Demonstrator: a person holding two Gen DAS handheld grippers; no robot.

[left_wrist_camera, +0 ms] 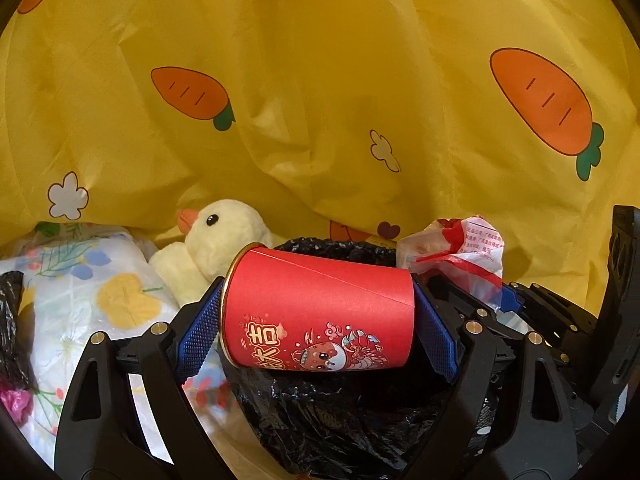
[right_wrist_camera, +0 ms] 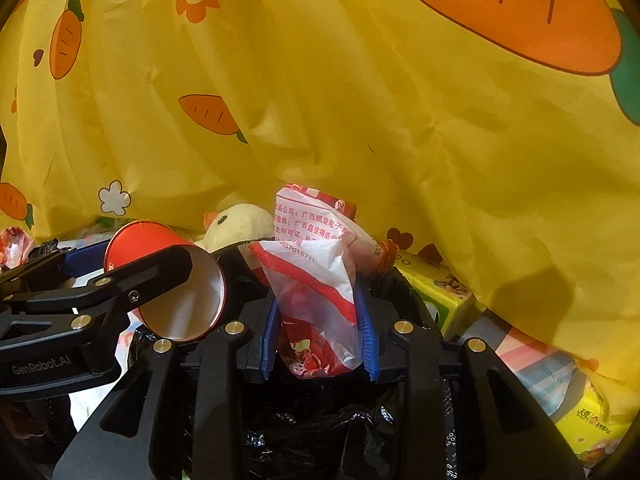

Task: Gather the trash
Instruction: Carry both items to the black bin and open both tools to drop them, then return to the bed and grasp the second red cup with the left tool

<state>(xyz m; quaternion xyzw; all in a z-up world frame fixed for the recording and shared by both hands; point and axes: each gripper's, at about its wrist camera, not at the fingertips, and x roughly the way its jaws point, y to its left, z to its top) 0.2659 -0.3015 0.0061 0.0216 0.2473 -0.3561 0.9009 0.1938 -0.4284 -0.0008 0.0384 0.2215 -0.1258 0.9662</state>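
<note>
Left wrist view: the left gripper (left_wrist_camera: 318,320) is clamping a red paper cup (left_wrist_camera: 320,312) lying on its side, one blue pad on the rim end, the other on the base. The cup is hanging directly over the open mouth of a bin lined with a black bag (left_wrist_camera: 340,412). To the right, the right gripper (left_wrist_camera: 486,296) is carrying a crumpled white-and-red plastic wrapper (left_wrist_camera: 456,252) above the bin's far-right rim. A plush duck (left_wrist_camera: 220,236) is lying just behind the cup, beside a floral cloth (left_wrist_camera: 80,280). A yellow carrot-print sheet (left_wrist_camera: 320,80) is filling the background.

Right wrist view: the right gripper (right_wrist_camera: 320,328) is pinching the wrapper (right_wrist_camera: 316,280) between its blue pads, the wrapper standing up above the fingers, over the black bag (right_wrist_camera: 320,432). On the left, the left gripper (right_wrist_camera: 158,280) is holding the cup (right_wrist_camera: 168,276), its white interior facing the camera. Tissue packs (right_wrist_camera: 448,296) are sitting near the bin's right rim, under the sheet (right_wrist_camera: 440,120).
</note>
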